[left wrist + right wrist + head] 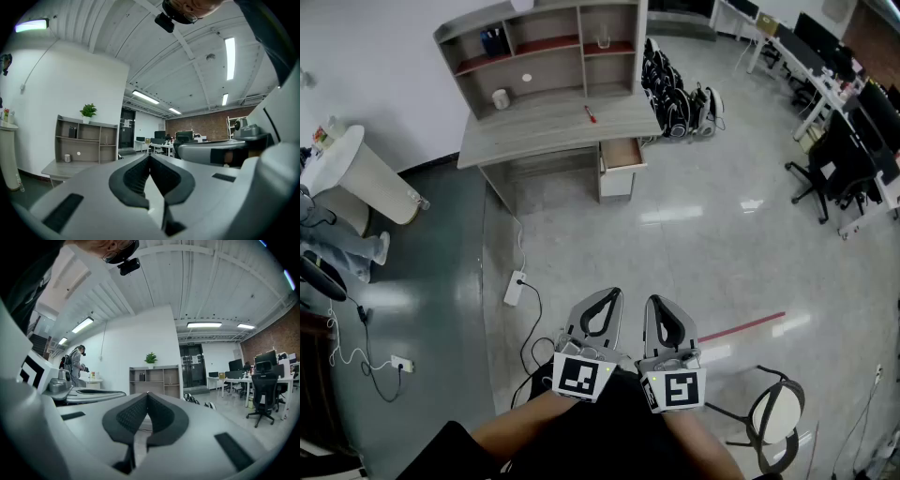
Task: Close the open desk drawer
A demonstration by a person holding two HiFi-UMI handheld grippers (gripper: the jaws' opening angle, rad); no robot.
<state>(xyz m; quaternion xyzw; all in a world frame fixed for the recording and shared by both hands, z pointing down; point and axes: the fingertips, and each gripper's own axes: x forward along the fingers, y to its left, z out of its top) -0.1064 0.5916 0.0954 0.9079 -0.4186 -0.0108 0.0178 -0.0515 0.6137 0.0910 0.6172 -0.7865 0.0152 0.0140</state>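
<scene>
I am holding my left gripper [614, 292] and my right gripper [654, 300] side by side, low in the head view at 6 o'clock. Both are pointing level towards 12 o'clock. Each gripper view is showing its dark pads pressed together at the tips, with nothing between them. The two grippers are sitting just beside each other.

Outward from them, bare glossy floor [609, 244] is stretching ahead. A white power strip [515, 288] with its cable is lying at about 10 o'clock from my left gripper. A red tape line [755, 326] is running at 3 o'clock from my right one, and a round stool [775, 412] is standing at 4 o'clock.

The drawer [622, 153] is lying well apart from both grippers, almost straight ahead at 12 o'clock. It is standing open, pulled out of the right end of the desk [553, 122]. Its long axis is running along the 12-to-6 line, its front panel is facing me at 6 o'clock, and its wooden inside is showing from above.

On the desktop, a red pen [591, 114] is lying at 11 o'clock from the drawer and a white cup [501, 97] is standing further off at 10 o'clock. A shelf unit [544, 47] is rising at the desk's back edge. Dark backpacks [675, 103] are leaning on the floor at 2 o'clock from the drawer.
</scene>
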